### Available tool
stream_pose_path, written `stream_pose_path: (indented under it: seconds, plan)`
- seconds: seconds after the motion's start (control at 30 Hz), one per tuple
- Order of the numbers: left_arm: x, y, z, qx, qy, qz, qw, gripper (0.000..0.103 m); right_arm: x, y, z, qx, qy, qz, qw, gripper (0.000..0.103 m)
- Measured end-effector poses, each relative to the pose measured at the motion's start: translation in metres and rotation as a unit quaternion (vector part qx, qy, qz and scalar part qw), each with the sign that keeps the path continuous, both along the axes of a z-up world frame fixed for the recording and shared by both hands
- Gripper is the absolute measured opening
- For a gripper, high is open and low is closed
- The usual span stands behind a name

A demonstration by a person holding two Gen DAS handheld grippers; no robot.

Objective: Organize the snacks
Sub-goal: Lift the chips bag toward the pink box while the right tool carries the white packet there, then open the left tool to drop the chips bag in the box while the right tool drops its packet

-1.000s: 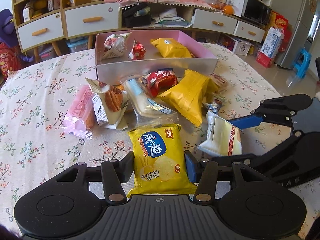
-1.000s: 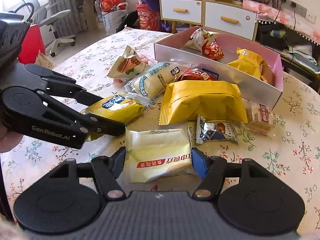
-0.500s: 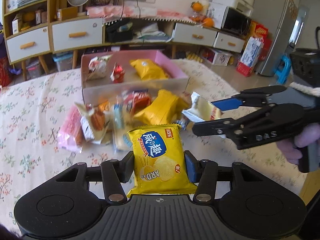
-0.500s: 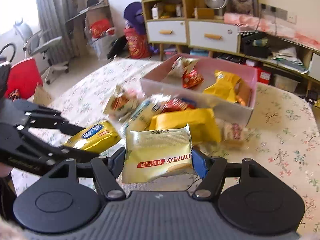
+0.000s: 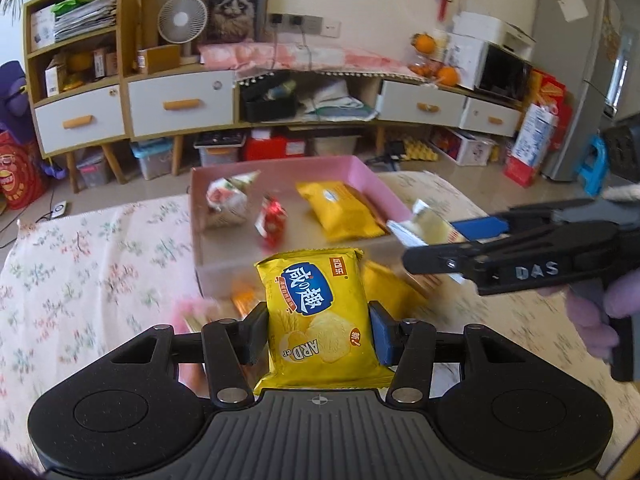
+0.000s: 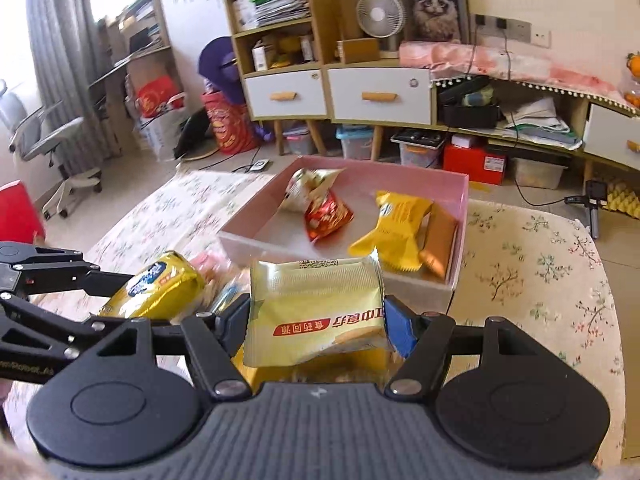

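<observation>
The left gripper is clenched on a yellow cracker packet with a blue oval label; both pads press the packet's sides and it stands upright between the fingers, lifted off the floral tablecloth. The right gripper grasps a pale yellow biscuit packet with a red strip of print, pinched across its width and held clear of the table. Beyond both sets of fingertips sits the open pink box. Inside it lie a crumpled white-and-red packet, a small red packet, a yellow packet and an orange-brown one at the right wall. Just under and behind the held packets, more snacks lie blurred on the cloth before the box's near wall. Seen from the left wrist, the right gripper reaches in from the right, its packet over the box's near right corner.
</observation>
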State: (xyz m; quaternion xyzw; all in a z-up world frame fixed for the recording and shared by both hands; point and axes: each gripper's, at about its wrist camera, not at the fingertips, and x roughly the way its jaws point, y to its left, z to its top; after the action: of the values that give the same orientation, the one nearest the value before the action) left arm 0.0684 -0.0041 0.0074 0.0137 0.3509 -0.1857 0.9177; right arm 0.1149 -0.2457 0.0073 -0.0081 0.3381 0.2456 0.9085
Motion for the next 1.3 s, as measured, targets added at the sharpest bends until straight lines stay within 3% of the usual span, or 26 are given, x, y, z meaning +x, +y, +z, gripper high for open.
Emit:
stream_pose_path:
  seconds: [0.23,0.47,0.97,1.03,1.17,1.3]
  plan:
    - [0.054,0.001,-0.014,0.032,-0.002,0.021,0.9993,0.049,0.038,0.003,-0.004,0.018,0.008,-0.023,1.0,0.066]
    - [0.093,0.005,-0.027,0.034,0.011,0.037,0.9987,0.049,0.072,0.01,-0.011,0.03,0.03,-0.033,0.999,0.067]
    - [0.127,0.004,-0.04,0.039,0.012,0.041,0.9983,0.049,0.097,0.028,-0.018,-0.001,0.035,-0.042,0.999,0.069]
    - [0.128,0.004,-0.04,0.036,0.008,0.041,0.9985,0.051,0.099,0.029,-0.016,0.003,0.034,-0.045,0.998,0.073]
    - [0.126,0.006,-0.036,0.022,0.002,0.04,0.999,0.073,0.099,0.027,-0.013,0.011,0.032,-0.054,0.998,0.08]
    - [0.12,0.004,-0.032,0.022,0.0,0.034,0.9992,0.082,0.098,0.025,-0.009,0.014,0.03,-0.059,0.998,0.087]
